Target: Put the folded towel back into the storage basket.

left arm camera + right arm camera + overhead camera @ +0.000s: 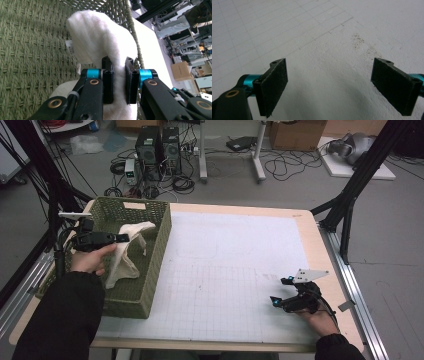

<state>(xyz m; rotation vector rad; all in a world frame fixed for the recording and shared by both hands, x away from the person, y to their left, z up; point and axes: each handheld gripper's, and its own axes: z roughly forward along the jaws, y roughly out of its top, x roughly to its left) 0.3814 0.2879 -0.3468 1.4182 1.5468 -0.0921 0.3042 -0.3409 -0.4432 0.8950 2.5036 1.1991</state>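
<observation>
The white cloth [127, 251] hangs over the green woven basket [155, 265] at the left of the surface [310, 235], one end lifted, the rest trailing onto the basket floor. A pale gridded mat [230, 270] covers most of the surface, faintly speckled near the right. Beyond the far edge, on the grey floor, stand two computer towers [159, 147] amid tangled cables, with a cardboard box [297, 134] farther right. The basket's right wall rises between the cloth and the open mat. The left claw [119, 82] points level over the basket, clamped on a fold of cloth. The right claw [329, 85] rests low near the right edge, spread wide, holding nothing.
</observation>
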